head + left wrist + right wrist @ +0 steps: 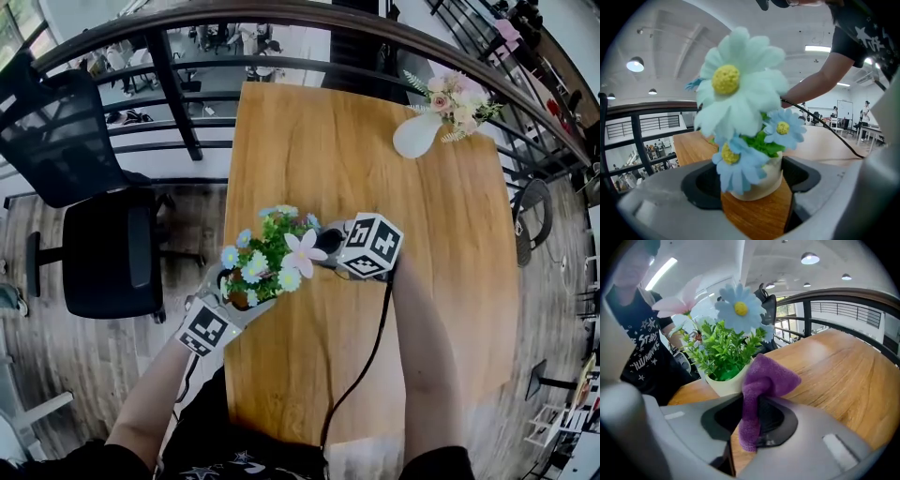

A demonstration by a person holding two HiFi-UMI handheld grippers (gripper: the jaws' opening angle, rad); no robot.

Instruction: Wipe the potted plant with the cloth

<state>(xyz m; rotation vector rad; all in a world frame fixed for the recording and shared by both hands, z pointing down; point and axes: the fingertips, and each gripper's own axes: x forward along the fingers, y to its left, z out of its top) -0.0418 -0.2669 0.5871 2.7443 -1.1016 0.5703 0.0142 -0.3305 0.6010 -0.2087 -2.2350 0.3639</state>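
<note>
The left gripper [751, 183] had its jaws closed on the cream pot of the potted plant [765, 178], whose pale blue daisies [738, 89] filled the view above the wooden worktop [759, 218]; a person's arm [818, 79] reached behind.

I'm in an open-plan office: mesh office chair [52, 141] beside my wooden table [450, 281], black railing [178, 94], whiteboard [843, 110] and desks [868, 129] beyond.

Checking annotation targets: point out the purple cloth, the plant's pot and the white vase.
purple cloth [768, 378]: right gripper view, on the bunched upper fold.
pot [762, 180]: left gripper view, on its cream side wall.
white vase [417, 137]: head view, on its rounded body.
</note>
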